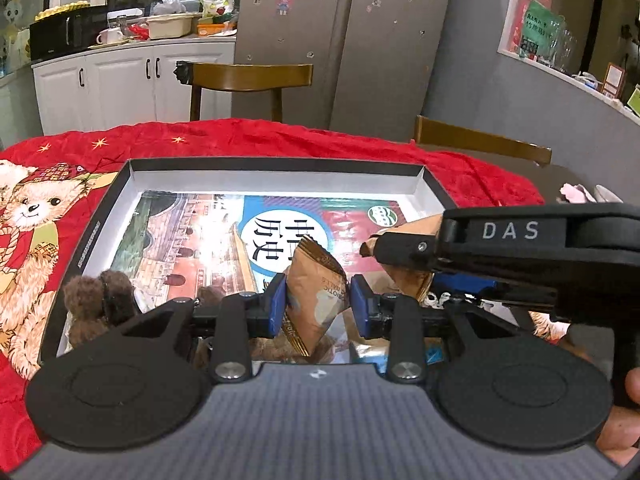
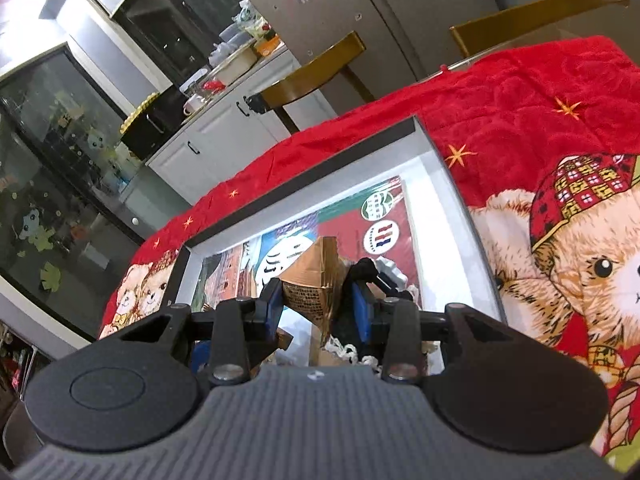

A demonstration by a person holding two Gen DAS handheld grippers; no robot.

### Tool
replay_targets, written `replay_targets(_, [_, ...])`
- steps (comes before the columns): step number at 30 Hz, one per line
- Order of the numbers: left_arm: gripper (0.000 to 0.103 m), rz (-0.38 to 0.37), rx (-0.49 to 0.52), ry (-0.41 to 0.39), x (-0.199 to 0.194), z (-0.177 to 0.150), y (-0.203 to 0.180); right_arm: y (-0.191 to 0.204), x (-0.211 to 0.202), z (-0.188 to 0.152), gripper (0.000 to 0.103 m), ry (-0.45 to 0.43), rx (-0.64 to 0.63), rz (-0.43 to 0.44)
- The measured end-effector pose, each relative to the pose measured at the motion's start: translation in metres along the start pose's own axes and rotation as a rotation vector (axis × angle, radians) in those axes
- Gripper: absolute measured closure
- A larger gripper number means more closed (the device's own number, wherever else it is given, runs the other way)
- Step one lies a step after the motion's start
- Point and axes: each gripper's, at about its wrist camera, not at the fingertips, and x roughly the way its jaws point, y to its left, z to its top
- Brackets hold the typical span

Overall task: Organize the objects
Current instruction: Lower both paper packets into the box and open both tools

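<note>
A shallow black-rimmed box point(image 1: 136, 168) with white inner walls lies on the red bear blanket; a picture book point(image 1: 192, 236) covers its floor. My left gripper point(image 1: 318, 304) is shut on a brown snack packet point(image 1: 316, 280) held over the box. My right gripper point(image 2: 316, 300) is shut on a second brown snack packet point(image 2: 310, 284), also over the box point(image 2: 472, 216). The right gripper also shows in the left wrist view point(image 1: 400, 252), crossing in from the right. A brown plush toy point(image 1: 96, 300) lies in the box's near left corner.
The red blanket point(image 1: 260, 136) covers the table around the box. Two wooden chairs point(image 1: 248, 80) stand behind the table. White cabinets point(image 1: 120, 84) with a cluttered counter and a grey fridge point(image 1: 340, 40) are farther back. A white crocheted item point(image 2: 344, 350) lies under the right gripper.
</note>
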Motion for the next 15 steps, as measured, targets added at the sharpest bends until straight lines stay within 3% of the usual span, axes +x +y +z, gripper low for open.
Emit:
replay_targets(5, [0.064, 0.026, -0.012, -0.002, 0.000, -0.005, 0.000, 0.004, 0.010, -0.001, 0.062, 0.013, -0.024, 0.032])
replay_targets(15, [0.063, 0.072, 0.016, -0.002, 0.003, -0.011, -0.006, 0.000, 0.018, -0.003, 0.062, 0.046, -0.051, -0.001])
